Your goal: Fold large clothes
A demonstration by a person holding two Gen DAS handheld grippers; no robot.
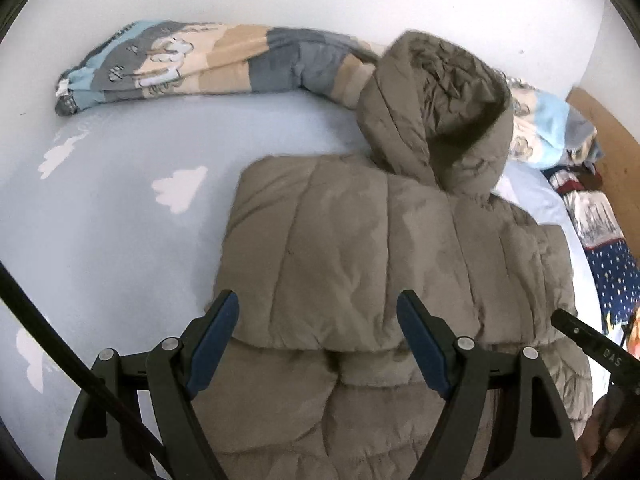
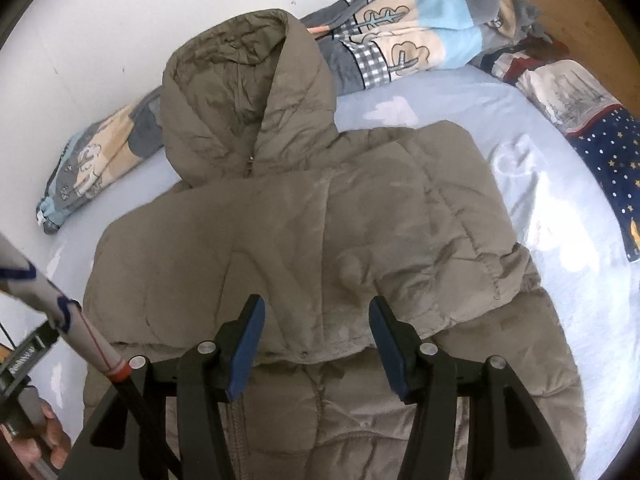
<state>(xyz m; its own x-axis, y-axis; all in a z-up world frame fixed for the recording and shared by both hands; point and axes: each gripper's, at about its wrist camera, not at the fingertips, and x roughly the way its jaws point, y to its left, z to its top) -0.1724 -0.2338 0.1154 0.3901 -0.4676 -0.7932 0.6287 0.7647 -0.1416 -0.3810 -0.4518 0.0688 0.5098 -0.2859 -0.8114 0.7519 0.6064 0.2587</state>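
Observation:
A taupe hooded puffer jacket [image 1: 360, 240] [image 2: 320, 232] lies front up on the bed, its hood [image 1: 436, 112] [image 2: 240, 100] towards the wall. Both sleeves are folded in across the chest, and their lower edge [image 1: 320, 344] [image 2: 304, 354] runs just in front of the fingers. My left gripper [image 1: 318, 300] hovers open over that fold with only fabric below it. My right gripper [image 2: 316, 304] also stands open above the fold, its blue pads [image 2: 248, 344] apart from the cloth.
The light blue sheet [image 1: 120, 220] [image 2: 540, 180] has white clouds. A rolled patterned quilt [image 1: 200, 64] [image 2: 420, 40] lies along the white wall. Folded blankets [image 1: 612, 272] [image 2: 608, 152] sit by the wooden headboard [image 2: 580, 8]. A hand [image 2: 40, 420] holds the other gripper at the left.

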